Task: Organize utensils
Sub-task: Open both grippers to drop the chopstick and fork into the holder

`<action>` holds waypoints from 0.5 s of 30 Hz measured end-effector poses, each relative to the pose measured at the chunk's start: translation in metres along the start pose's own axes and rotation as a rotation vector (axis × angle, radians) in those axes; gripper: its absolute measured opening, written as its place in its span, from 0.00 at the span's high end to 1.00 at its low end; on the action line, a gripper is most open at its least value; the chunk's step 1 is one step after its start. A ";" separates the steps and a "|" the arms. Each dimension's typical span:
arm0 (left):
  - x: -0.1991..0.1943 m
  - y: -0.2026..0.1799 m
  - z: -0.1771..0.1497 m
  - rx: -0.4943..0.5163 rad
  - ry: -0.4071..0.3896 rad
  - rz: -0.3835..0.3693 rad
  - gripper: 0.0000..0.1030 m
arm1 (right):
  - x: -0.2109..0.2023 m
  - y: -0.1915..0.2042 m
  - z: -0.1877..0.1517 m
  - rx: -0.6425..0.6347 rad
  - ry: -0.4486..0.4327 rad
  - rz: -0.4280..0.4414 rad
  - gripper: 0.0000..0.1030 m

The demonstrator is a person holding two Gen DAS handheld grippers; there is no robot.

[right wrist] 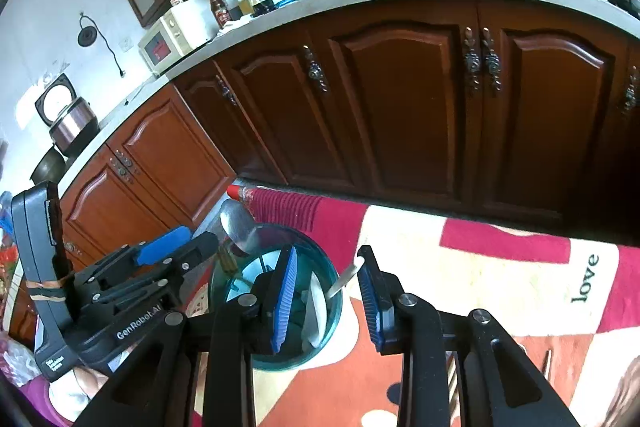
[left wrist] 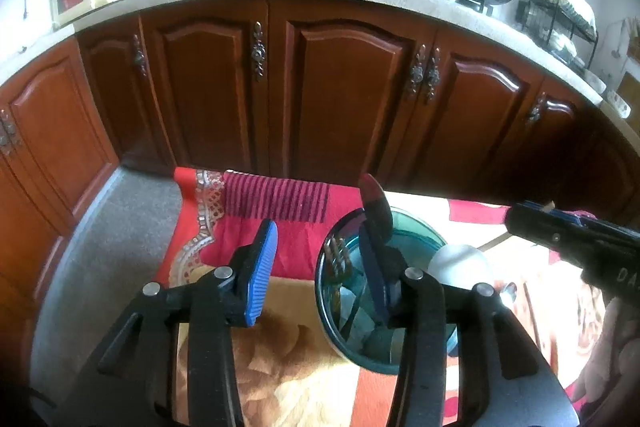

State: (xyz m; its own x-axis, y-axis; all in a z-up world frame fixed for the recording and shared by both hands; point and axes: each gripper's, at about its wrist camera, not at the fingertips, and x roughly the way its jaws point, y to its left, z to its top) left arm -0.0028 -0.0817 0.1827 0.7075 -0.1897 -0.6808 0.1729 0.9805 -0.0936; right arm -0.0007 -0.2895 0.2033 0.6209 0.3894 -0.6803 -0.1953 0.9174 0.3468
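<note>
A teal glass cup (left wrist: 416, 223) (right wrist: 334, 311) stands on a patterned blanket and holds several utensils. A metal spoon (left wrist: 374, 205) (right wrist: 239, 227) stands upright in it, beside a brownish utensil (left wrist: 336, 259). My left gripper (left wrist: 318, 231) (right wrist: 196, 241) is open; its right finger dips into the cup beside the metal spoon, its left finger stays outside. My right gripper (right wrist: 329, 251) (left wrist: 520, 215) is open astride the cup's right rim. A white spoon (right wrist: 314, 307) (left wrist: 456, 263) leans in the cup, and its handle rises between the right gripper's pads without being pinched.
The blanket (right wrist: 500, 267), red, cream and orange, covers the table. A striped red cloth (left wrist: 276, 197) lies at its far edge. Beyond a strip of grey floor (left wrist: 120, 227) stand brown cabinets (left wrist: 348, 95) under a counter with pots, bottles and a microwave.
</note>
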 end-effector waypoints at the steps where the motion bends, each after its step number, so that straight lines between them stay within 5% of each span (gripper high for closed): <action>1: -0.003 0.000 0.000 0.000 -0.004 0.000 0.59 | -0.005 -0.002 -0.002 0.007 -0.006 0.000 0.71; 15: -0.058 -0.028 -0.012 0.049 -0.072 -0.023 0.58 | -0.065 -0.009 -0.035 0.034 -0.057 -0.013 0.71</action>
State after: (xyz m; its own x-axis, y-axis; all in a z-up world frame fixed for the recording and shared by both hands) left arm -0.0573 -0.0979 0.2157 0.7501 -0.2176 -0.6245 0.2223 0.9723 -0.0717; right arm -0.0658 -0.3201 0.2221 0.6656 0.3712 -0.6474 -0.1613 0.9186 0.3609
